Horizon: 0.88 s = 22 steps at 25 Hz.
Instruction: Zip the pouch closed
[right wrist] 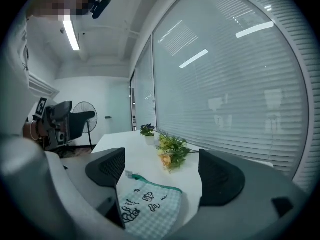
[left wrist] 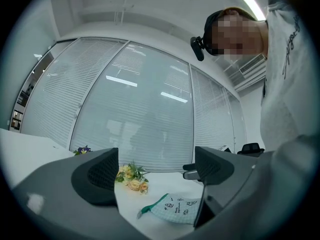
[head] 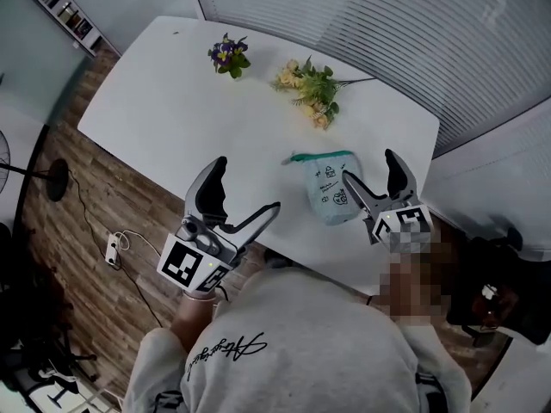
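The pouch (head: 330, 189) is pale green with tiny checks, little black drawings and a dark green zip strip along its top. It lies flat on the white bench (head: 172, 110), near the 5 o'clock edge. At its 10 o'clock, a small white pot (right wrist: 149, 140) holds purple flowers (head: 228, 56). The right gripper (head: 369, 166), at the pouch's 3 o'clock, and the left gripper (head: 248, 183), at 9 o'clock, have jaws wide apart, gripping nothing.

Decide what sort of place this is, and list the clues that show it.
Probably an office or meeting room: a large white table, a long wall of slatted blinds, and a strip ceiling light.
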Tool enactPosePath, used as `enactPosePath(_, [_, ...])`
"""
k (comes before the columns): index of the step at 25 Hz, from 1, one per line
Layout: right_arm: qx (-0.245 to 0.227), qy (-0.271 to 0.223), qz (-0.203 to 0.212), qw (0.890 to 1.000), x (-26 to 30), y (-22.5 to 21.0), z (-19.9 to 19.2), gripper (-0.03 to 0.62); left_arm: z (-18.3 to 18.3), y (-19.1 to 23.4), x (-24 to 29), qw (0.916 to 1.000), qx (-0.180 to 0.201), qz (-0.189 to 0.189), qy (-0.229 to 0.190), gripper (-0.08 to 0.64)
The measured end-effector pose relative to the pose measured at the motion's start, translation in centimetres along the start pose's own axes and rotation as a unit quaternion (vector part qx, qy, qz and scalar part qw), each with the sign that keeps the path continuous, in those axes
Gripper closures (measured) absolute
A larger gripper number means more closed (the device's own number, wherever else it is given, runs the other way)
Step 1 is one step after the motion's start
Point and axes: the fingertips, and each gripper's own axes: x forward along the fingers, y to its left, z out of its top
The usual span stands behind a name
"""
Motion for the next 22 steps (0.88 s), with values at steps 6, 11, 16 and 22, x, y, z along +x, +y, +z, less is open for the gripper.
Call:
enactPosePath(6, [-0.015,0.069,0.017,0.997,3.3,-2.3,-4.2,0.170,-0.5,-0.2,0.7,0.9999,-0.003,0.006,0.009,0.100])
enactPosePath(11, [-0.014,0.122,0.042,0.991,5.3,-3.0,-7.3,0.215,-1.0,-0.6,0.9,0.9998,-0.004,0.012,0.017,0.100])
enactPosePath(16, [-0.022,0.172,0.065,0.983,6.7,-2.6,-9.6,0.239,-1.6,-0.8,1.0,0.9996,-0.008,0.020,0.021,0.100])
enactPosePath(22, [-0.018,0.209,0.072,0.975,7.1,-2.8,-11.6,0.279,-2.1,-0.9,0.9,0.9993,-0.010,0.026,0.023,0.100])
